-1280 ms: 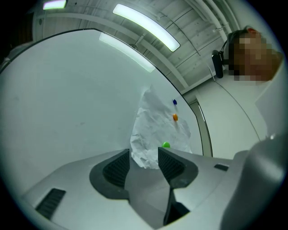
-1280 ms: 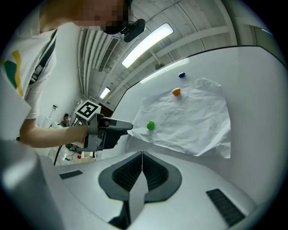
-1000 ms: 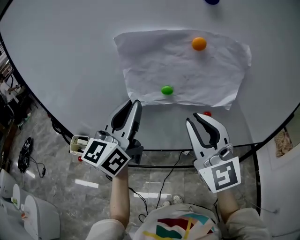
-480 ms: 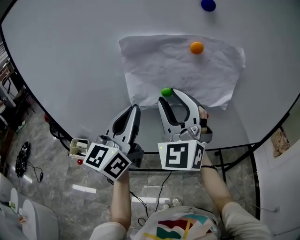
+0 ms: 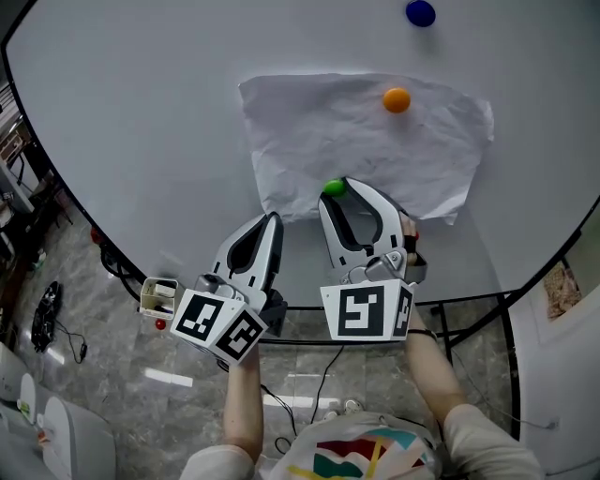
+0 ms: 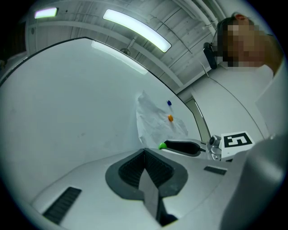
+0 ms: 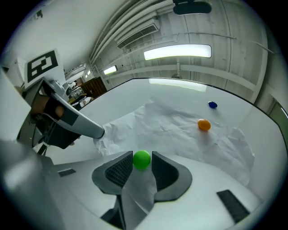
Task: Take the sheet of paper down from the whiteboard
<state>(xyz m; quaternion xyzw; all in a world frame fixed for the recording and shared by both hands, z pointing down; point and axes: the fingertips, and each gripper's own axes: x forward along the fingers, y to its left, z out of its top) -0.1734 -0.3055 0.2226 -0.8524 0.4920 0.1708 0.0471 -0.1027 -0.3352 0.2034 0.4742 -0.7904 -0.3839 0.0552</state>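
A crumpled white sheet of paper [image 5: 366, 150] hangs on the whiteboard [image 5: 141, 112], pinned by a green magnet [image 5: 333, 187] at its lower edge and an orange magnet [image 5: 397, 99] near its top. My left gripper [image 5: 273, 217] is shut, its tips on the sheet's lower left corner [image 7: 100, 140]. My right gripper [image 7: 141, 162] has the green magnet [image 7: 141, 159] between its pads; its jaws have just been closing and both pads touch the ball. From the left gripper view, the sheet [image 6: 155, 121] rises just beyond the shut tips [image 6: 145, 150].
A blue magnet [image 5: 420, 13] sits on the bare board above the sheet. A black frame bar [image 5: 469, 295] runs along the board's bottom edge, with a small box [image 5: 157, 292] at its left. Cables lie on the tiled floor [image 5: 56, 319].
My right gripper swung left and up from the board's lower right, rolled, and opened around the green magnet. The left gripper stayed at the paper's corner and closed.
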